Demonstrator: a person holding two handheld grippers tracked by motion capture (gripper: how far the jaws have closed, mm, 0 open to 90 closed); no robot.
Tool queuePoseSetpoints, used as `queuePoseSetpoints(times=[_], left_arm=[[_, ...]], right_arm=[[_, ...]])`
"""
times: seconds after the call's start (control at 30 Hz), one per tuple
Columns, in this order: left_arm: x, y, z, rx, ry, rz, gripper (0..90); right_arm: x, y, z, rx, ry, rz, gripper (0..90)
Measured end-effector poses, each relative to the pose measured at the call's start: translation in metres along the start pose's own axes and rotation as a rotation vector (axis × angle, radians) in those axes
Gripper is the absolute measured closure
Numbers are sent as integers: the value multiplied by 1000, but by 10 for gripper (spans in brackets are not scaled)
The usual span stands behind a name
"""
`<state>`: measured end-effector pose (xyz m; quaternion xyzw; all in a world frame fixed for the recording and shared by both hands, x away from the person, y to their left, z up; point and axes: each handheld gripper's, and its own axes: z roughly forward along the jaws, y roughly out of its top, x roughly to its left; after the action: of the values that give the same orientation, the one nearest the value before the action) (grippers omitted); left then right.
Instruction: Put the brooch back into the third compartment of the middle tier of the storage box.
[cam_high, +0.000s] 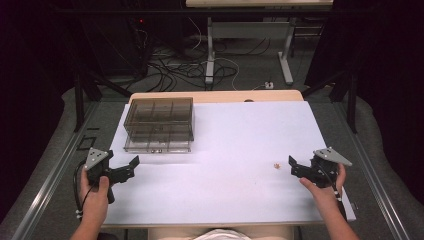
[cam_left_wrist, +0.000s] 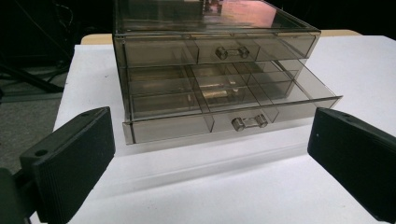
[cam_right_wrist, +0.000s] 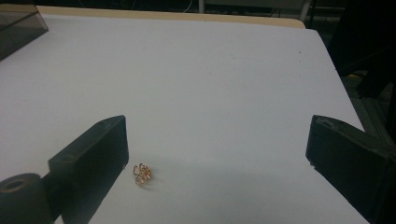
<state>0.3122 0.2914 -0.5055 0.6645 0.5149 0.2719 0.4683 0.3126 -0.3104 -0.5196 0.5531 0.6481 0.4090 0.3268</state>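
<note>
A smoky see-through drawer box (cam_high: 158, 120) stands on the white table (cam_high: 225, 135) at the back left. Its upper drawer (cam_left_wrist: 219, 49) is shut, and its lower drawer (cam_left_wrist: 233, 109), split into compartments, is pulled out. My left gripper (cam_high: 131, 168) is open just in front of the box, its jaws wide either side of the lower drawer's handle (cam_left_wrist: 249, 122) and well short of it. A small gold trinket (cam_high: 276, 165) lies at the right. My right gripper (cam_high: 293, 167) is open beside it, and the trinket (cam_right_wrist: 142, 174) lies close to the left jaw, untouched.
The box's corner (cam_right_wrist: 18, 28) shows far off in the right gripper view. The table's wooden back edge (cam_high: 215, 96) borders a floor with cables (cam_high: 200, 65) and desk legs. The table's right edge (cam_right_wrist: 336, 79) is close to my right gripper.
</note>
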Motion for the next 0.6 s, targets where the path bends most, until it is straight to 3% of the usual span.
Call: queuePoseSetpoints(times=[0.13, 0.6], left_arm=[[0, 0, -1, -3, -2, 2, 6], [-1, 0, 0, 5, -2, 2, 6]], right_arm=[[1, 2, 2, -22, -7, -9, 78], [10, 8, 1, 5, 14, -34, 157]])
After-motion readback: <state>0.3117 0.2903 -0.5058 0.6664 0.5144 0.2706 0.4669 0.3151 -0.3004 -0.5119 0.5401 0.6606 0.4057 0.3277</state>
